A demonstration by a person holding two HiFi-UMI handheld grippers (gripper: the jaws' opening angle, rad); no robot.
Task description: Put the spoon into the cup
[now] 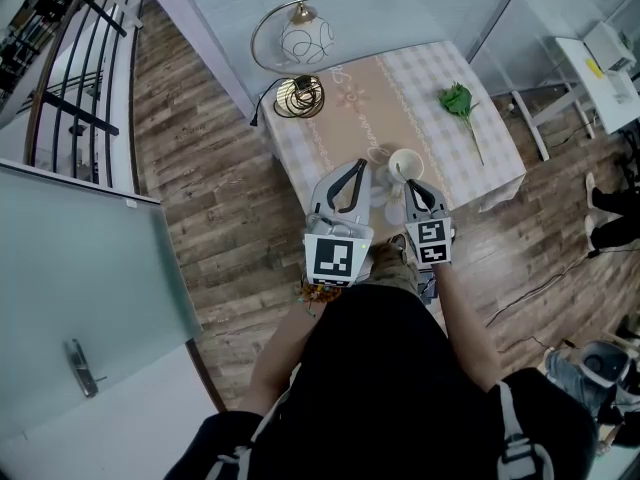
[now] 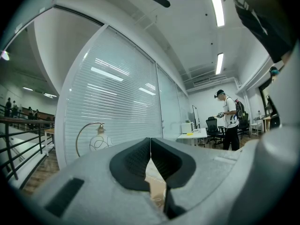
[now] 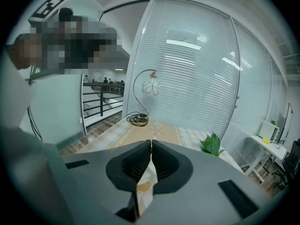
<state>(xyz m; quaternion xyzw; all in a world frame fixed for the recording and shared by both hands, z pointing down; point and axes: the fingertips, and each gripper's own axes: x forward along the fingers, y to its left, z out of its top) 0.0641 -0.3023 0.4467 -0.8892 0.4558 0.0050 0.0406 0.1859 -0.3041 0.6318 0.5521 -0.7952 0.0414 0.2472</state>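
The left gripper [image 1: 357, 166] and the right gripper [image 1: 411, 184] are held side by side over the near edge of a small worktop [image 1: 485, 168], which is covered by a checked cloth with a beige runner [image 1: 372, 98]. In the left gripper view the jaws of the left gripper [image 2: 150, 140] are seen pressed together at their tips, with nothing between them. The jaws of the right gripper [image 3: 151, 142] are likewise closed tip to tip on nothing. A white cup [image 1: 414, 158] stands on the worktop near its front edge, just beyond the tips of the right gripper. What may be the spoon [image 1: 397, 174] is seen only as a thin pale sliver at the cup's left rim, too small to be confirmed. An arched lamp [image 1: 300, 40] stands at the far left corner, and a green sprig [image 1: 459, 100] lies towards the far right.
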